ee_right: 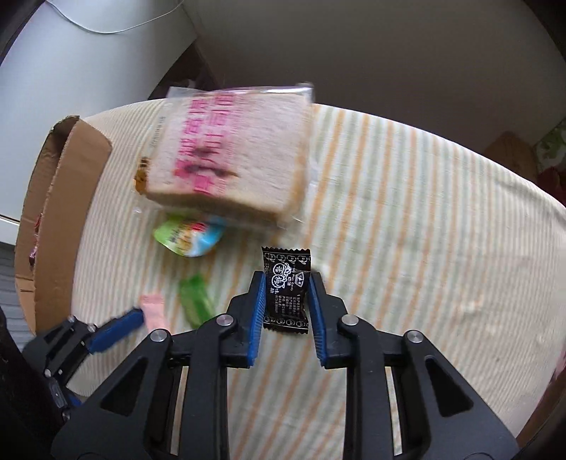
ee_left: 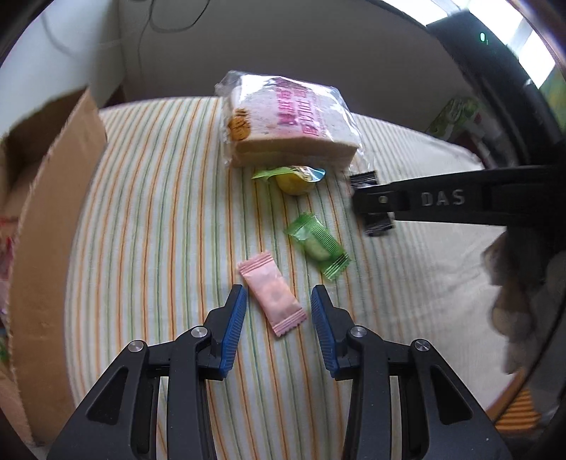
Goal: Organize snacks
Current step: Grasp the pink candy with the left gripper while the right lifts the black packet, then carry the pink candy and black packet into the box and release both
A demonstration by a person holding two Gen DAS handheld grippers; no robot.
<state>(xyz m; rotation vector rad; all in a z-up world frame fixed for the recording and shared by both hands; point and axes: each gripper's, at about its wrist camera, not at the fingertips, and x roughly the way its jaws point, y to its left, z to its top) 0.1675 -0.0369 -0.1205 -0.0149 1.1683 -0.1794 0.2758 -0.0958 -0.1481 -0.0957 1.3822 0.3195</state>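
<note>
Home room, striped cloth (ee_left: 148,219) over table, cardboard box (ee_left: 46,212) alongside, cable (ee_right: 106,24) on wall

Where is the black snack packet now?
In the right wrist view the black packet sits clamped in the right gripper, just in front of the bagged sandwich, over the striped cloth.

Black candy packet (ee_right: 286,290) upright between fingers (ee_right: 257,311).

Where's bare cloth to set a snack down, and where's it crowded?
Free: striped cloth between the cardboard box and the snack column; also right of the black packet towards the table's far edge. Crowded: bread pack, jelly cup, green candy and pink candy run down the middle.
</note>
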